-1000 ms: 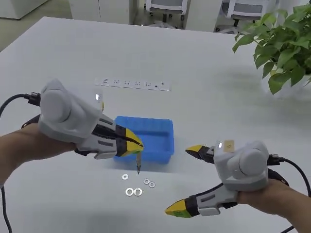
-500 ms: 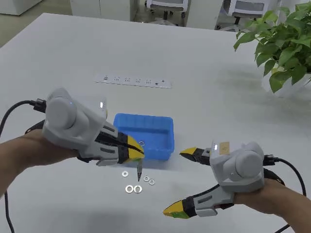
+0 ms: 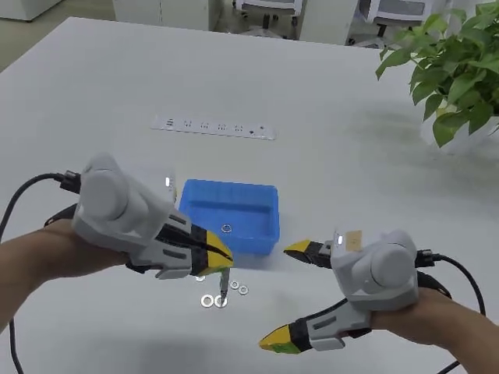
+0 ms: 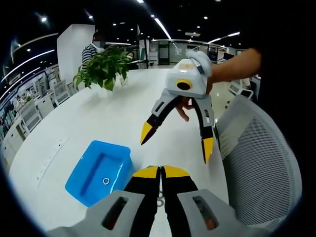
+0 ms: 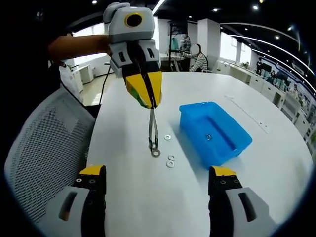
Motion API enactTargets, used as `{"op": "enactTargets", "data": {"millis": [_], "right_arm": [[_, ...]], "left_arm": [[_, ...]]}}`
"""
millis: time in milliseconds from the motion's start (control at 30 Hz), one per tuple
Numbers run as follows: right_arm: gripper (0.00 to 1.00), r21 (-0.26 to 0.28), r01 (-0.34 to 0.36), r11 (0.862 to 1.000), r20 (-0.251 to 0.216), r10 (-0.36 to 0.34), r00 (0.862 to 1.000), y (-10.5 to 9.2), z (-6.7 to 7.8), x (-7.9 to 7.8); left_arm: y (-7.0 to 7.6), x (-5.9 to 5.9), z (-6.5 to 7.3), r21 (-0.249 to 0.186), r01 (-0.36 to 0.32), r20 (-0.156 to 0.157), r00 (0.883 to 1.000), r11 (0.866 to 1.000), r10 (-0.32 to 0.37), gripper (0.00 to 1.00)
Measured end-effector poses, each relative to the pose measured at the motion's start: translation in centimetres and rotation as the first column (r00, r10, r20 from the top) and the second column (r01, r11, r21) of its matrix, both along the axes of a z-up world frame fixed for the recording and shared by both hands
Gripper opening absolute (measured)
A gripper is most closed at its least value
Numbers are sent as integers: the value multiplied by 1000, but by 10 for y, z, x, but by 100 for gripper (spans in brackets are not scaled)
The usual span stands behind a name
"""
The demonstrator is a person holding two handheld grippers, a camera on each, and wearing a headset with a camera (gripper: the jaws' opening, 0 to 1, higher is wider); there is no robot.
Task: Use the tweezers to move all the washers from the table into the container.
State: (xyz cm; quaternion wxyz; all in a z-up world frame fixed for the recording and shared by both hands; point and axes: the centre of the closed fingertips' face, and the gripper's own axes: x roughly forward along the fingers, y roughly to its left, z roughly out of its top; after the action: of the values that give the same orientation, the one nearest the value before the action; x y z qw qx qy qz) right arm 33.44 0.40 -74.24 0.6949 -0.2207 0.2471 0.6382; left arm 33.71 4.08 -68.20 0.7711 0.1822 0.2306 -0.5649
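While the right gripper [image 3: 284, 294] hangs nearest to the person, low over the white table [image 3: 93, 86], its two yellow-tipped jaws stand wide apart and hold nothing between them. Just beyond it and to its left, the left gripper [image 3: 214, 251] has its jaws pressed together on the upper end of the tweezers [image 5: 152, 126]. The tweezers point straight down from it to the table top. In the right gripper view their two thin legs come nearly together at the bottom, and the tips are right at one of the washers [image 5: 155, 152]. I cannot tell whether the tips have hold of it or only touch it. A few more washers lie loose on the table close around this place, two just beside each other and one a little apart, all near the front wall of the container [image 3: 261, 204].

This container is a blue, shallow, rectangular tray that stands just behind the washers. One small washer [image 3: 226, 228] lies already inside it, on the floor of the tray. Farther along the table a white power strip [image 3: 214, 128] lies flat, well apart from the tray. At the far right side a green leafy plant [image 3: 456, 70] stands on the table. Behind the far edge some office chairs [image 3: 265, 12] are partly visible.
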Motion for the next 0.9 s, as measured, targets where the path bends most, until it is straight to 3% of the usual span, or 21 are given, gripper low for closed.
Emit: {"op": "enactTargets", "data": {"millis": [633,900], "right_arm": [[84,-1,-15,1000,-8,15,1000,6,-2,-2],[76,5,-55,998,-4,55,999,14,-2,-4]], "left_arm": [[-3,-4,-7,-2,2,1,1000,1000,-2,5],[-3,-6,-8,18,21,8,1000,1000,-21,5]]}}
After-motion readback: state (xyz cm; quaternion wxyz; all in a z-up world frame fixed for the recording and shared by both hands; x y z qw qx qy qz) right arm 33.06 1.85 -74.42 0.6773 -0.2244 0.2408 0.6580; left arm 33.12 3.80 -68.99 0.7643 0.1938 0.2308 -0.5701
